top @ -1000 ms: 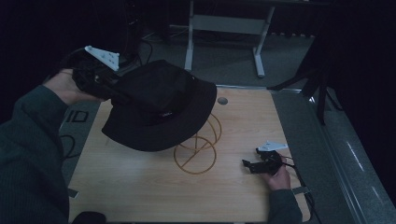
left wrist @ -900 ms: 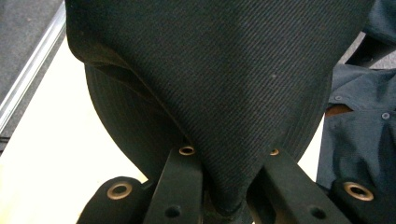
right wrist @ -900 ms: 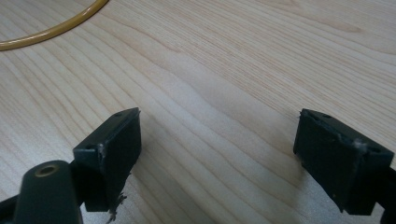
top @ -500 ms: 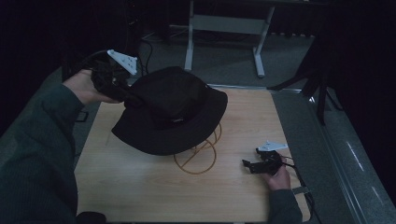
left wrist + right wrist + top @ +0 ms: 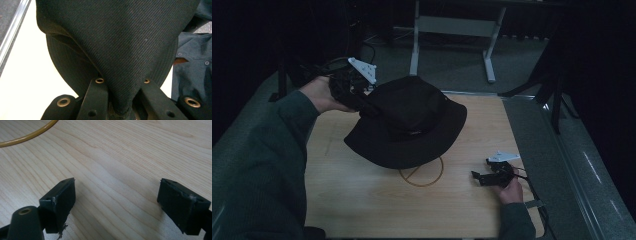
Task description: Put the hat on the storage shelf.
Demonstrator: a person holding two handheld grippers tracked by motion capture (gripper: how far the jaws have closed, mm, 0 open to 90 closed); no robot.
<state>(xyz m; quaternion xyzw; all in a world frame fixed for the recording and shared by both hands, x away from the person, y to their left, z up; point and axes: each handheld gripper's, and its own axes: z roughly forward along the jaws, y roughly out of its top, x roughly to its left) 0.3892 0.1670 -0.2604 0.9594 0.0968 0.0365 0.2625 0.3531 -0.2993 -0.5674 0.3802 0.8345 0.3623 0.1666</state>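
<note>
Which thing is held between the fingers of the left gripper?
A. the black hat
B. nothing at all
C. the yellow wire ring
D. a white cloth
A: in the left gripper view, the dark fabric of the black hat is pinched between the fingers of the left gripper, and the high view shows the hat lifted at that side above the table.
</note>
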